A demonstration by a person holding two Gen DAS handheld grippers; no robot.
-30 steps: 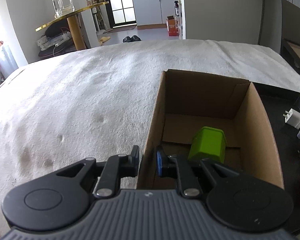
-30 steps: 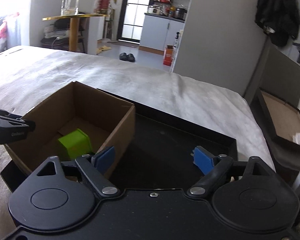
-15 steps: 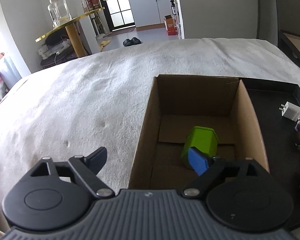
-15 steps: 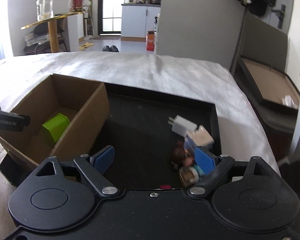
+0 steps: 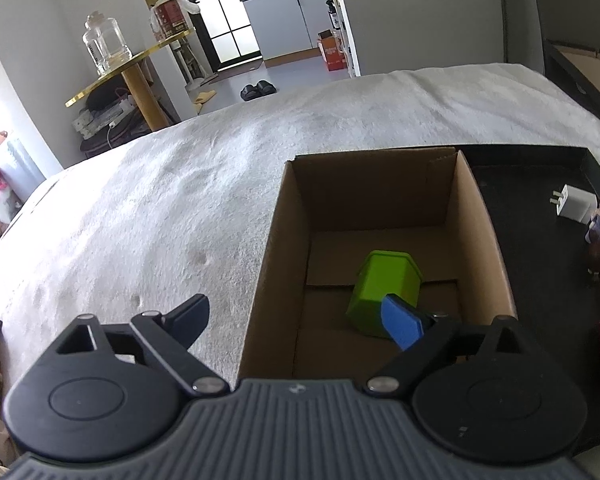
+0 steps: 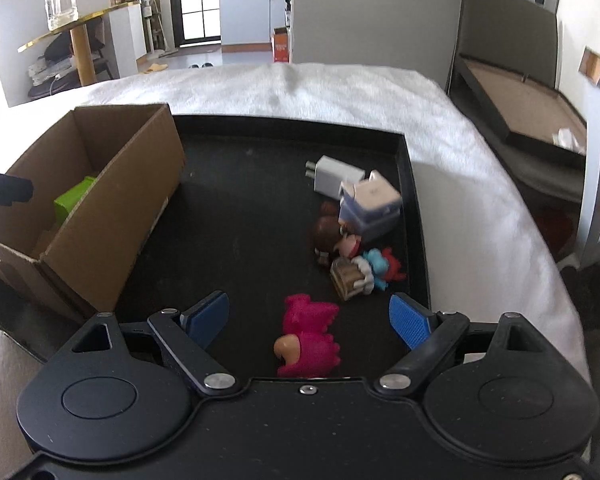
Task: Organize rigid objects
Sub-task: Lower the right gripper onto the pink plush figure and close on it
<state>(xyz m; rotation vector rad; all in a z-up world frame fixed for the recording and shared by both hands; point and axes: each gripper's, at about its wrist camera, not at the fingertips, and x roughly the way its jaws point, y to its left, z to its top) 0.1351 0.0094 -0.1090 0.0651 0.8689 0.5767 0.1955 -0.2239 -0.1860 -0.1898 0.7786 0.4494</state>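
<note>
Pretty clearly someone's home: we're over a bed with a fuzzy white blanket (image 5: 220, 184), black slippers (image 5: 258, 89) on the floor, a round gold-rimmed side table (image 5: 128, 74) with a glass jar (image 5: 104, 46), and white kitchen cabinets (image 5: 284, 20) through the doorway.

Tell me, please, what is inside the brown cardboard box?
Inside the brown cardboard box lies one bright green plastic block, on its side on the bottom flaps. The near part of the floor is hidden behind the left tongs, so I cannot see there.

Green block (image 5: 384, 284) lies tipped inside the open cardboard box (image 5: 480, 232).
</note>
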